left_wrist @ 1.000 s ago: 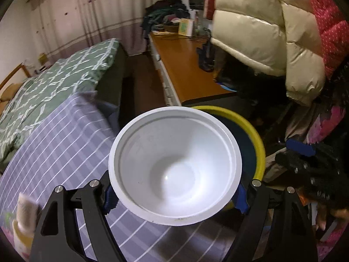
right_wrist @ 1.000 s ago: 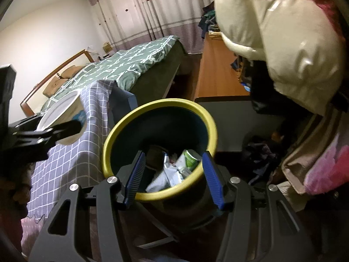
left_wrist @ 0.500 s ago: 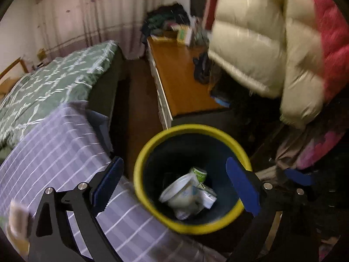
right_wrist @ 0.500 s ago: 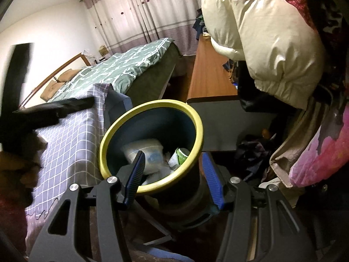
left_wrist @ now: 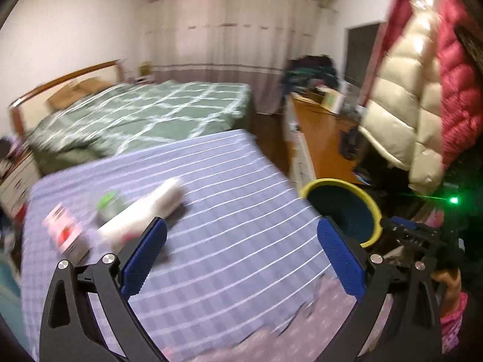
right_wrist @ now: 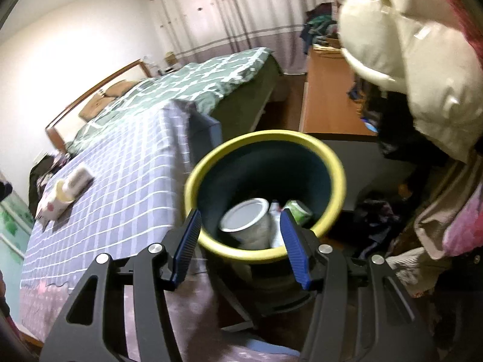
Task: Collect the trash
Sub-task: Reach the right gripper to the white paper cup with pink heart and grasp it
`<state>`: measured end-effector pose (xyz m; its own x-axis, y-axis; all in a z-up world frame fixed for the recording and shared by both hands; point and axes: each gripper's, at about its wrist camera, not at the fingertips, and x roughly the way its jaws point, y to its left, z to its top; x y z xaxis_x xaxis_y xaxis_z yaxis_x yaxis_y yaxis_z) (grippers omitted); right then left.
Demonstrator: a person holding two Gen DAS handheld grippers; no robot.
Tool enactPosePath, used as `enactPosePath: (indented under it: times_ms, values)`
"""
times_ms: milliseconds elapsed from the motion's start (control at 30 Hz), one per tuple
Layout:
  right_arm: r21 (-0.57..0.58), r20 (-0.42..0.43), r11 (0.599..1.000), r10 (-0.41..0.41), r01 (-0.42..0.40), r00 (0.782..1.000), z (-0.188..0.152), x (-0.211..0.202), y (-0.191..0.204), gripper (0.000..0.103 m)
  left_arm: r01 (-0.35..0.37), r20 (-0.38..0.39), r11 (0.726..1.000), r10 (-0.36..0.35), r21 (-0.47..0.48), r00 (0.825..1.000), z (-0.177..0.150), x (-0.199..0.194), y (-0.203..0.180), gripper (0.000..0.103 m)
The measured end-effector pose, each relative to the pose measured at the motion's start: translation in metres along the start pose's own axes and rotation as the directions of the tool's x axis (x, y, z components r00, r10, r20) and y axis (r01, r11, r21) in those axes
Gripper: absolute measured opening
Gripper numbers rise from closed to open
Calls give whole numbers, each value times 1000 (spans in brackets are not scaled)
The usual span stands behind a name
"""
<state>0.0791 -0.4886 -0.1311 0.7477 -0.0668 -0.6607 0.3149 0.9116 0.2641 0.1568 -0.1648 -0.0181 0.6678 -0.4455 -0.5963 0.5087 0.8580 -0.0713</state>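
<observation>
Bedroom: cluttered; checked bedspread (left_wrist: 229, 211) in front, green quilt (left_wrist: 145, 114) behind it, curtains at the far wall.
Left gripper (left_wrist: 241, 253): nearest in the left view; jaws have just been opening and stand spread wide, nothing between them, over the bedspread.
Right gripper (right_wrist: 240, 241): jaws part open around the near rim of the bin (right_wrist: 335, 169), one finger outside, one inside; whether the pads press on the rim cannot be told.
Bin: dark with a yellow rim, beside the corner of the bed; in the left view it shows at the right, beyond the right finger.
Bin contents: white cup (right_wrist: 247, 223) lying tilted, a green-labelled packet (right_wrist: 297, 211) beside it, other white scraps between them.
Trash left on bed: white roll (left_wrist: 148, 211), small red-and-white box (left_wrist: 65, 232), a green-topped item (left_wrist: 110, 203), all close together toward the left; blurred, so kinds are uncertain.
Far items: desk (right_wrist: 326, 102) along the right wall, puffy coat (left_wrist: 401, 114) hanging above it, headboard at the far left.
Step in hand: cup judged deposited; left gripper turned toward the remaining cluster.
Next move: carry the spread jaws to the roll, nearest of the three, square them across its narrow side, close, then lift to the bin.
Caution: bedspread is soft; low jaws may pinch cloth.
</observation>
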Motion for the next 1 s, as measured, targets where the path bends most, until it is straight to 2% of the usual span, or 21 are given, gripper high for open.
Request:
enactPosePath:
  times_ms: [200,367,500,767,1000]
  values:
    - [-82,-26,993,77,-79,997,0,9,53,52,-164,13,980,166,-116,986,-43,-60,71,98]
    - [-158,-57,973,159,-166,986,4,16,108,52,-228,34,957,238,-181,971,-62,-97,109,98]
    - [-216,-88,948,220,-234,971,5,22,151,52,-252,48,944,268,-213,962,-74,-115,129,98]
    - [-341,-161,873,310,-348,937,3,43,248,52,-279,46,930,298,-240,954,-85,-122,143,98]
    - [-327,-164,881,305,-343,938,35,72,291,52,-284,30,915,305,-286,952,-97,-125,165,98]
